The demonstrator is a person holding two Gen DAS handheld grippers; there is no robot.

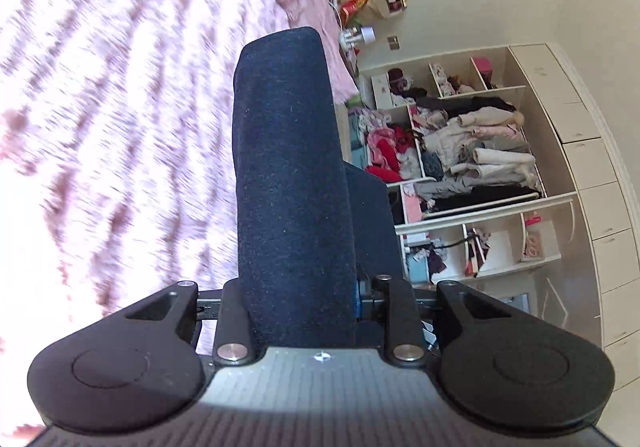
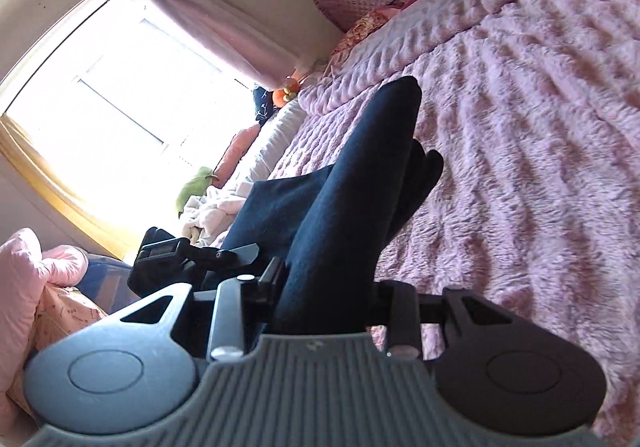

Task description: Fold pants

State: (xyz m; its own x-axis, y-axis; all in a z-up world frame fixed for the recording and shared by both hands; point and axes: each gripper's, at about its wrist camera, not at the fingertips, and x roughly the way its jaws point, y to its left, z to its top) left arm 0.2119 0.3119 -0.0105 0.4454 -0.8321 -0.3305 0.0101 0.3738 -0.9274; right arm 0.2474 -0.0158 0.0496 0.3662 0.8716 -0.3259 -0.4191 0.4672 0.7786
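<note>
The left tongs (image 1: 298, 287) are clamped on a thick roll of the dark navy pants (image 1: 288, 167), which rises straight ahead from between the fingers. The right tongs (image 2: 320, 287) likewise pinch a bunched fold of the pants (image 2: 352, 187), the cloth running forward and up from them with a flat panel spreading off to their left. Both grips hold the garment lifted off the bed.

The fabric looks soft, fairly thick and matte, probably knit or fleece: light, limp, unlikely to slip, but apt to sag and bunch. Gripping at a hem or waistband edge should give cleaner folds than a mid-cloth handful.

Beneath and beyond both tongs lies a fluffy pink bedspread (image 2: 540, 127). Right of the left tongs stand open shelves (image 1: 480, 167) stuffed with clothes; left of the right tongs is a bright window (image 2: 120, 107) with a pink curtain.
</note>
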